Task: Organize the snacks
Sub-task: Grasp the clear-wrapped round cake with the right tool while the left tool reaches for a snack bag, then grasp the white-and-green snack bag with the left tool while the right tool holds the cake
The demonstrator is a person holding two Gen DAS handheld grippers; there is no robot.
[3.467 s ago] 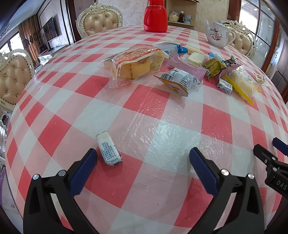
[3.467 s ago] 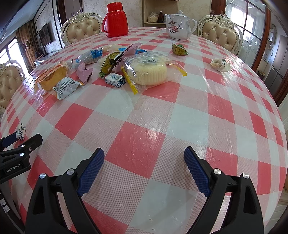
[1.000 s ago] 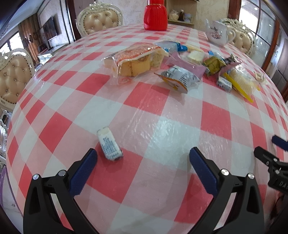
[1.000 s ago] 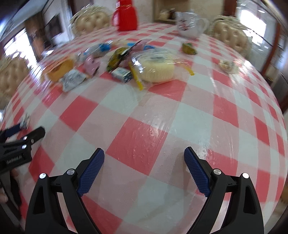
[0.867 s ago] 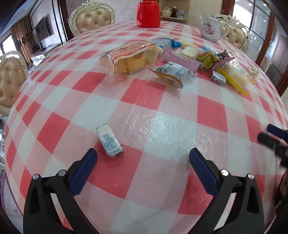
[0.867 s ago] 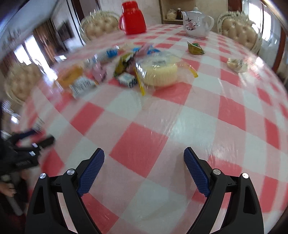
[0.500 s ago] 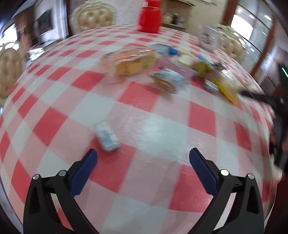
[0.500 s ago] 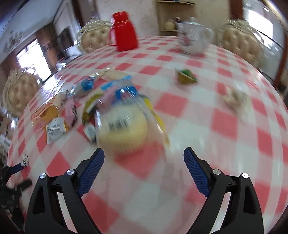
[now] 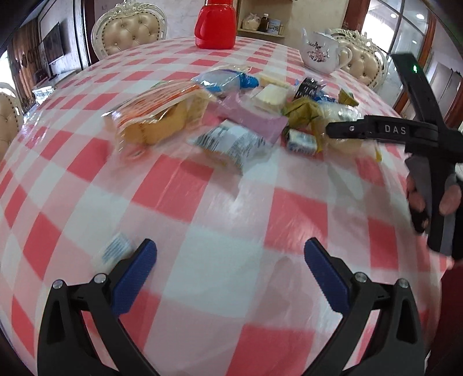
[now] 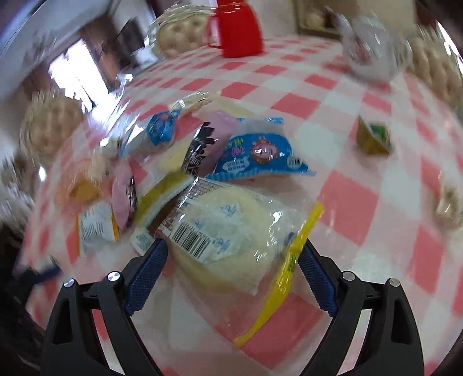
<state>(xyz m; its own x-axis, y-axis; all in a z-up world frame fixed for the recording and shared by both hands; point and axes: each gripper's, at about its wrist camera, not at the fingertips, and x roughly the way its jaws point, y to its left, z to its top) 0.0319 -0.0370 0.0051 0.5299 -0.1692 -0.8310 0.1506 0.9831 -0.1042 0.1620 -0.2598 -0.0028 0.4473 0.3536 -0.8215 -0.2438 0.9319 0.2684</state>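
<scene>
My right gripper (image 10: 231,256) is open, and its blue pads flank a round pale cake in a clear bag with a yellow strip (image 10: 231,222). Behind the cake lie a blue cartoon packet (image 10: 254,156) and other wrapped snacks, blurred. My left gripper (image 9: 230,254) is open above the checked tablecloth with nothing between its fingers. A small white-and-blue packet (image 9: 115,250) lies just outside its left finger. The snack pile sits farther off in the left wrist view: an orange cake bag (image 9: 156,118), a white printed packet (image 9: 231,141) and a pink packet (image 9: 251,115).
A red thermos jug (image 9: 215,23) and a flowered teapot (image 9: 321,52) stand at the table's far side, with padded chairs around. A hand (image 9: 434,199) holds the right gripper's handle at the right. A small green-yellow packet (image 10: 373,138) lies apart on the right.
The right gripper has swept forward from the table's near edge until the bagged round cake lies between its fingers. The left gripper moved forward, so the small packet is now beside its left finger.
</scene>
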